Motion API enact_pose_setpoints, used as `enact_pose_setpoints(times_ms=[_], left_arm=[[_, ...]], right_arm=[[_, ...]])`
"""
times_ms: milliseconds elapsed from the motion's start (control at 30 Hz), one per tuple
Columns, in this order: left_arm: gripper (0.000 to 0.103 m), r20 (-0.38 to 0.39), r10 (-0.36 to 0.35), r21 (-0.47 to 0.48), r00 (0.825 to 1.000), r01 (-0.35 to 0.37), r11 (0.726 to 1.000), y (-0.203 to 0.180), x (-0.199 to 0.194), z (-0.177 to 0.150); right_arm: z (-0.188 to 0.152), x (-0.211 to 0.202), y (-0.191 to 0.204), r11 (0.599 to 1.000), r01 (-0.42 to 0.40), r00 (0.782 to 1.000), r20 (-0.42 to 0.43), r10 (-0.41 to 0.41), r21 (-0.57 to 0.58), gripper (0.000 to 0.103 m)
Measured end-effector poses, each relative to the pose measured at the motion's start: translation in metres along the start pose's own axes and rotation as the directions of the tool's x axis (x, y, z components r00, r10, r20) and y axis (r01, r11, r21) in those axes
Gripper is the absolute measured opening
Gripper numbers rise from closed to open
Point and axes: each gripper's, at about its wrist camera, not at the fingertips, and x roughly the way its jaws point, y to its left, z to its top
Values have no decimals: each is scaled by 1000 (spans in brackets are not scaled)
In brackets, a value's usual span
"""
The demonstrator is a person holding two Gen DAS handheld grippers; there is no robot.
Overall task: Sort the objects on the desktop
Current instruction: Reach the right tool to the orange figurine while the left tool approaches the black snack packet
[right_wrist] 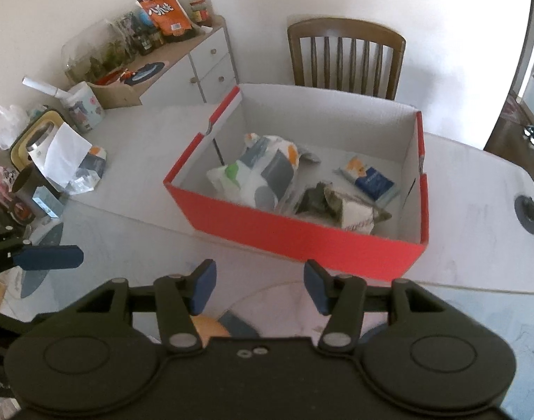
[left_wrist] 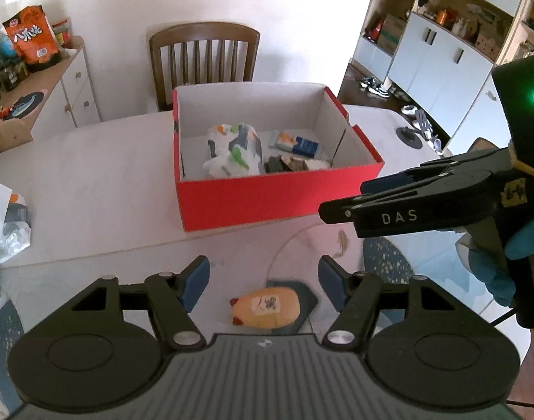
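Note:
A red cardboard box [left_wrist: 274, 199] with white inner walls stands open on the white table [left_wrist: 91, 182]. Inside lie white plastic-wrapped packs [left_wrist: 231, 154], a blue and white packet [left_wrist: 296, 143] and a dark crumpled packet [right_wrist: 319, 201]. My left gripper [left_wrist: 263, 280] is open above a tan snack packet [left_wrist: 267, 309] that lies on a dark mat near the front edge, untouched. My right gripper [right_wrist: 259, 287] is open and empty just in front of the box [right_wrist: 302, 241]. It enters the left wrist view from the right, held by a blue-gloved hand [left_wrist: 494, 273].
A wooden chair [left_wrist: 203, 56] stands behind the table. A sideboard [right_wrist: 196, 66] at the back left carries an orange snack bag [right_wrist: 165, 10] and jars. Plastic bags, a cup and small boxes crowd the table's left side [right_wrist: 67, 161]. A dark round disc [right_wrist: 529, 217] sits at the right.

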Motion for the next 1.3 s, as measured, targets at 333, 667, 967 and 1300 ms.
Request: enact_pose_setpoints(times_ms=[333, 667, 967, 1300], left_arm=[[88, 2, -2, 20, 1000, 2, 1000, 12, -6, -32], [103, -17, -11, 32, 1000, 11, 999, 22, -6, -68], [103, -39, -19, 33, 999, 21, 999, 27, 0, -102], [103, -33, -15, 46, 999, 17, 999, 26, 7, -127]], right_arm=[[-23, 5, 20, 999, 16, 1000, 2, -16, 45, 67], [-42, 14, 36, 996, 26, 1000, 1, -26, 83, 70], [-55, 23, 47, 994, 34, 999, -10, -33, 105, 71], [-66, 34, 59, 994, 29, 999, -26, -26, 109, 72]])
